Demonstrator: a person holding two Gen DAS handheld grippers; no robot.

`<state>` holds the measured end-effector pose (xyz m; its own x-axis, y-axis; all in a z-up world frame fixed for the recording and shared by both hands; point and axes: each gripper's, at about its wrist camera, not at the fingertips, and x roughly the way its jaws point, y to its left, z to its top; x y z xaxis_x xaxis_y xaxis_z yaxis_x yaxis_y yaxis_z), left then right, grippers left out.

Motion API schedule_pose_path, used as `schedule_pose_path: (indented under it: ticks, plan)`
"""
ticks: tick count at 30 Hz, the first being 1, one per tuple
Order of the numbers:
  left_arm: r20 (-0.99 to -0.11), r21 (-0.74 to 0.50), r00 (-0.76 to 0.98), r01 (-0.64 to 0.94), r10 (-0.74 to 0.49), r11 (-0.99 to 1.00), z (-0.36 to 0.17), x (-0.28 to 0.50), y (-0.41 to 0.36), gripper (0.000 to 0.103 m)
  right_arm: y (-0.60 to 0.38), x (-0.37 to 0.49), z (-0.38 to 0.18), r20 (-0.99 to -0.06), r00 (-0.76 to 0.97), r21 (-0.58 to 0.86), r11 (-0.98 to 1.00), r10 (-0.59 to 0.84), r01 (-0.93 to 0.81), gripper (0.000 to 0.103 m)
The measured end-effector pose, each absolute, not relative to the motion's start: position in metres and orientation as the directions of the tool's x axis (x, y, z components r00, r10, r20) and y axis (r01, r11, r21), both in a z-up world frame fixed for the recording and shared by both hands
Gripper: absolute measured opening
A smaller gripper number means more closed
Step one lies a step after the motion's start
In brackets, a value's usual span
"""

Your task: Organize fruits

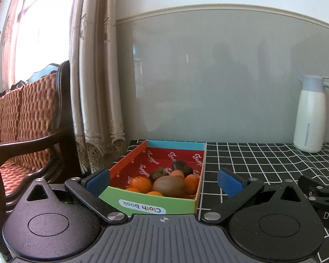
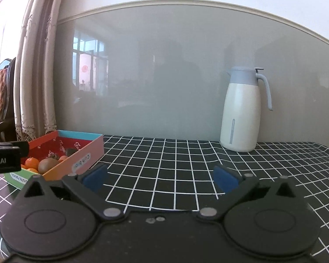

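The fruits sit together in the colourful cardboard box [image 1: 147, 203] at the left end of the surface [image 2: 164, 171], which is covered in a black cloth with a white grid. Inside the box, on its red lining, lie several small oranges [image 1: 140, 183], a large brown kiwi [image 1: 168, 186] near the front wall, and two darker brown fruits [image 1: 182, 167] behind them that are hard to identify. No fruit is visible loose on the cloth in either view, so the gathering looks essentially finished; whether any piece lies outside the views cannot be told. The left gripper [image 1: 164, 182] is spread wide, its blue fingers [image 1: 98, 180] standing either side of the box's near end without pressing on it, so it holds nothing. The right gripper [image 2: 160, 177] is also fully open and empty, its fingers over bare cloth to the right of the box. A white jug [image 2: 241, 114] with a blue-grey lid stands by the wall, well apart from the box. What remains is probably only to draw back, or perhaps to tidy the box's position.
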<state>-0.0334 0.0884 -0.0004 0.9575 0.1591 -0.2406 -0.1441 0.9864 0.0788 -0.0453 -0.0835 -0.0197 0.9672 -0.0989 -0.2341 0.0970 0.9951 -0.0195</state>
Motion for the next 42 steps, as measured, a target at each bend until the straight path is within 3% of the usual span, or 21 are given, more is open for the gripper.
schedule_pose_path:
  ticks: [42]
  plan:
    - [-0.252,0.075,0.958,-0.121,0.136,0.990,-0.0003,-0.0325,0.0827,0.103,-0.0864,-0.0473,-0.0180,-0.226,0.968,-0.019,0.994,-0.111,0.110,0.103]
